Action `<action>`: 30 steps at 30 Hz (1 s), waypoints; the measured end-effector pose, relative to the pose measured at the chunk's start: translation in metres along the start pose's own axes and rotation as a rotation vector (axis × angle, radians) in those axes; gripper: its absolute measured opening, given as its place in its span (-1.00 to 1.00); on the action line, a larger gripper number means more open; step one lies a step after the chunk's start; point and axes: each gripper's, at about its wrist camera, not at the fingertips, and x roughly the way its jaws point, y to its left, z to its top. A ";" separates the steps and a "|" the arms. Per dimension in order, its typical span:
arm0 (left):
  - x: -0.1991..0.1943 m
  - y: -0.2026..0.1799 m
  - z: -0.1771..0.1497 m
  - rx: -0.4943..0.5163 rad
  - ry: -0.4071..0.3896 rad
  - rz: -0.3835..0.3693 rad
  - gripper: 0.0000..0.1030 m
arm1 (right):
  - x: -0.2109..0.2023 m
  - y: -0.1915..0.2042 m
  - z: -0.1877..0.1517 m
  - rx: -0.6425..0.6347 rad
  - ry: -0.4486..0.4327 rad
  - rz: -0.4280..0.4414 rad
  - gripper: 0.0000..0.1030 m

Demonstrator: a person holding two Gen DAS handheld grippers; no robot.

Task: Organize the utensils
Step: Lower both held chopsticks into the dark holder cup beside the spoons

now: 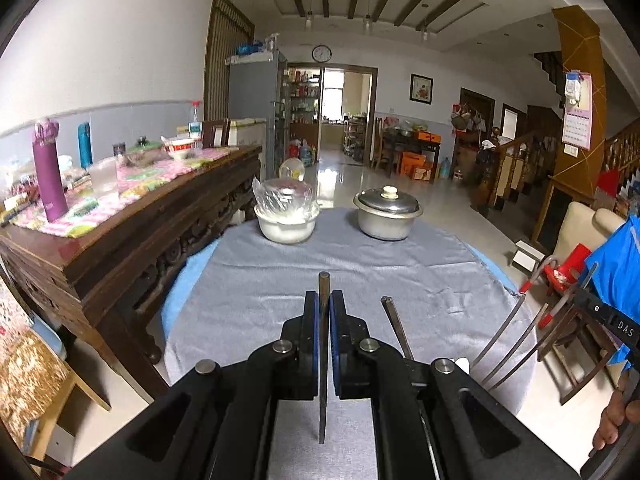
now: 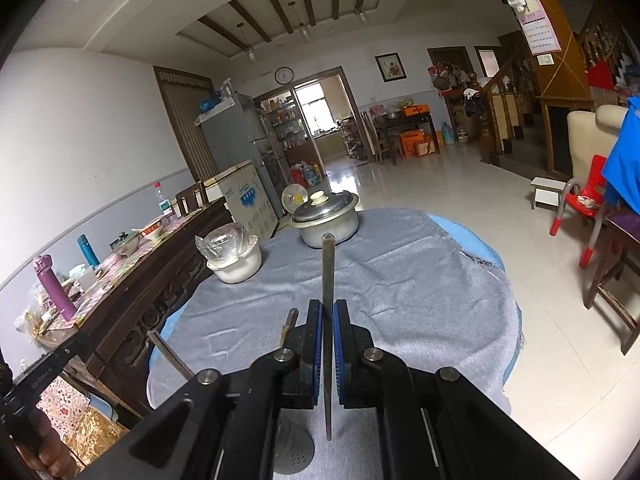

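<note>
My left gripper [image 1: 324, 312] is shut on a thin dark metal utensil handle [image 1: 323, 292] that sticks up edge-on between the blue pads, above the grey cloth [image 1: 280, 280]. My right gripper [image 2: 328, 316] is shut on a longer metal utensil handle [image 2: 328, 268], also edge-on. In the left wrist view another dark handle [image 1: 394, 324] lies to the right of the jaws, and two thin metal rods [image 1: 504, 328] slant up further right. In the right wrist view a perforated metal utensil head [image 2: 294, 454] shows below the jaws, with two more handles [image 2: 170, 354] to the left.
A white bowl covered with plastic [image 1: 286, 216] and a lidded metal pot [image 1: 388, 212] stand at the far end of the cloth-covered round table. A dark wooden sideboard [image 1: 132, 240] with bottles and dishes runs along the left. Chairs [image 2: 612, 276] stand on the right.
</note>
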 end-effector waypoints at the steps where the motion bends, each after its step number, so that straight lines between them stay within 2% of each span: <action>1: -0.003 -0.001 0.001 0.011 -0.011 0.009 -0.90 | -0.001 0.001 0.000 -0.005 -0.002 -0.004 -0.88; 15: -0.027 -0.008 0.008 0.057 -0.086 0.064 -0.90 | -0.022 0.009 -0.001 -0.032 -0.028 0.021 -0.88; 30: -0.045 -0.017 0.015 0.081 -0.129 0.066 -0.90 | -0.030 0.020 -0.002 -0.060 -0.043 0.046 -0.88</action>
